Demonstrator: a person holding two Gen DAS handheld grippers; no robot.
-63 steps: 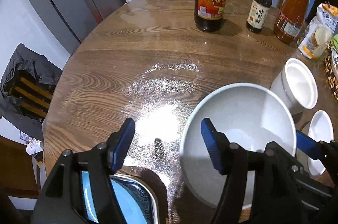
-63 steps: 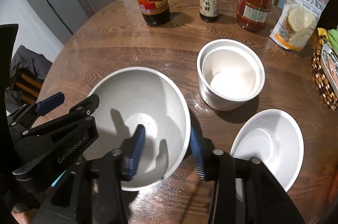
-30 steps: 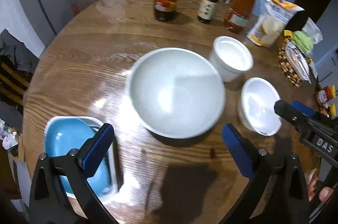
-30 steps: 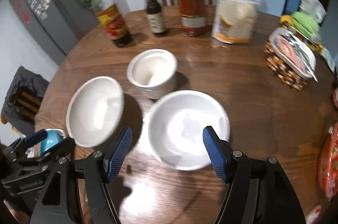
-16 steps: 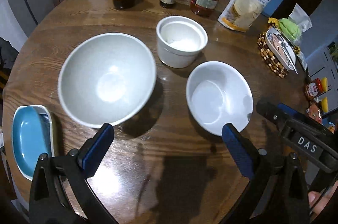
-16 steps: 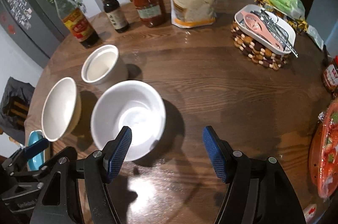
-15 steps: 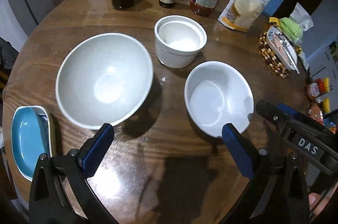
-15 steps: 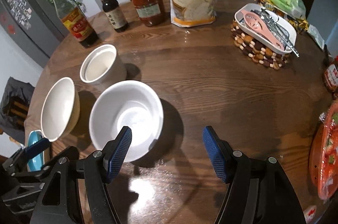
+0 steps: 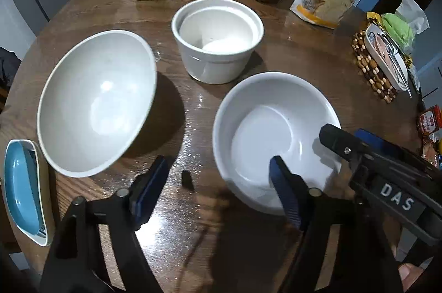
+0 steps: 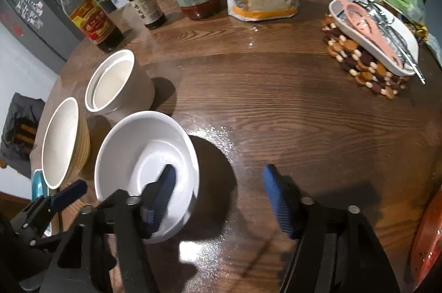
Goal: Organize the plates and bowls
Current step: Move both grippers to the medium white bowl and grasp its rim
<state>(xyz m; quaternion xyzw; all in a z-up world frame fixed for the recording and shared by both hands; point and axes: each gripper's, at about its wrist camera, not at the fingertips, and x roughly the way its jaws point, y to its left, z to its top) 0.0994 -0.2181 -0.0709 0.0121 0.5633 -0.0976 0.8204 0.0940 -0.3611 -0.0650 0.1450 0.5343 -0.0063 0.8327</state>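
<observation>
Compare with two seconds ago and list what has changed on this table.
Both tongs left the large grey bowl, which they had straddled, and came down on the shallow white bowl. The left tongs and right tongs are closing, each with one finger inside it and one outside its rim; neither pinches yet. The grey bowl, the white crock, the blue dish and the bottles kept their places.

A shallow white bowl (image 9: 276, 138) sat upright on the table (image 9: 290, 52), empty and glossy. Just behind it stood a deep, straight-sided white pot (image 9: 218, 40), also empty, with a stepped inner rim. To the left, a larger pale grey bowl (image 9: 96, 102) stood upright and empty, near both but touching neither. Beyond it, at the table's left edge, lay a blue dish with a white rim (image 9: 23, 190).
</observation>
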